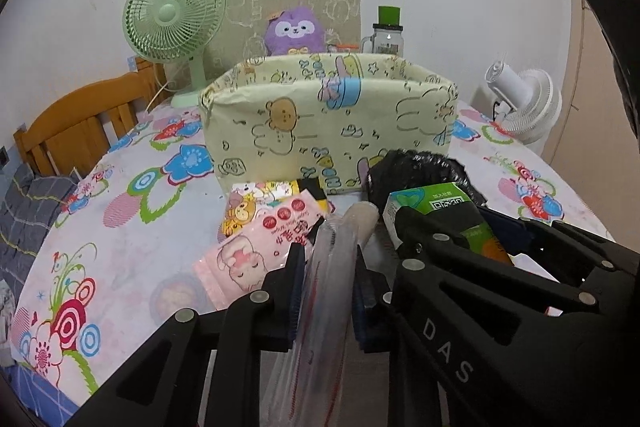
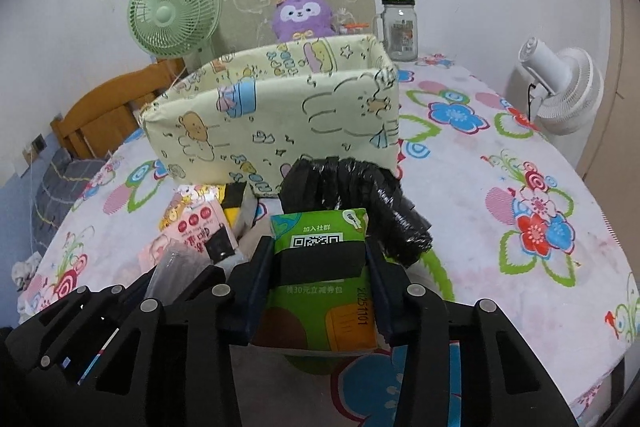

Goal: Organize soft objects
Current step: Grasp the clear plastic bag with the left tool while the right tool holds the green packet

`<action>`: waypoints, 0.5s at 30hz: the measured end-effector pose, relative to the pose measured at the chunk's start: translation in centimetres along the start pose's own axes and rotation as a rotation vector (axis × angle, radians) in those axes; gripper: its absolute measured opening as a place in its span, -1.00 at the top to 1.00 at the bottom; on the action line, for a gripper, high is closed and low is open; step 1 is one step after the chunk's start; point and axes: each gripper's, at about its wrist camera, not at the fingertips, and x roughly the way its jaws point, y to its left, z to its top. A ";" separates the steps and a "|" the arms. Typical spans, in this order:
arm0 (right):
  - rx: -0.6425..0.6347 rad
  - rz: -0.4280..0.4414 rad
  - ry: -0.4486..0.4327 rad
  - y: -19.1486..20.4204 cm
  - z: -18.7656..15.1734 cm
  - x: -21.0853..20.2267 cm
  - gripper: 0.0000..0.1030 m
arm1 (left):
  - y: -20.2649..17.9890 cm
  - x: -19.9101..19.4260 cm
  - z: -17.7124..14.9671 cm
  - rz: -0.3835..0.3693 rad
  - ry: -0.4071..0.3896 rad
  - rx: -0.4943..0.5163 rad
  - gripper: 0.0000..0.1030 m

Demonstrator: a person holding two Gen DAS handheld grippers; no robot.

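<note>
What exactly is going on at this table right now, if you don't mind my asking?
A person is sorting soft items with two handheld tools. The left tool is clamped on a clear plastic bag; the right tool has a green tissue pack between its pads. Both sit before the cartoon-print fabric box on the floral tablecloth.

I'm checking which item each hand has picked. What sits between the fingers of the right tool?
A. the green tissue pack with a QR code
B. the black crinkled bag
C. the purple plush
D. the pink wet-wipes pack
A: in the right wrist view, the green tissue pack sits between the right tool fingers, while the black crinkled bag lies beyond it.
</note>
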 end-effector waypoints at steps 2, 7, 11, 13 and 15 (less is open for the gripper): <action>0.003 0.000 -0.009 -0.1 0.3 -0.5 0.11 | -0.1 -0.4 0.3 -0.007 -0.008 -0.002 0.63; -0.002 -0.012 -0.042 0.1 1.2 -2.1 0.12 | -0.1 -1.4 1.3 -0.046 -0.018 -0.029 0.64; -0.003 -0.014 -0.068 0.3 2.2 -3.3 0.12 | 0.0 -2.3 2.3 -0.056 -0.035 -0.040 0.64; 0.005 -0.013 -0.077 0.3 2.6 -3.8 0.12 | 0.0 -2.7 2.8 -0.057 -0.043 -0.040 0.64; 0.007 -0.013 -0.085 0.4 2.9 -4.3 0.12 | 0.0 -3.1 3.1 -0.062 -0.050 -0.039 0.64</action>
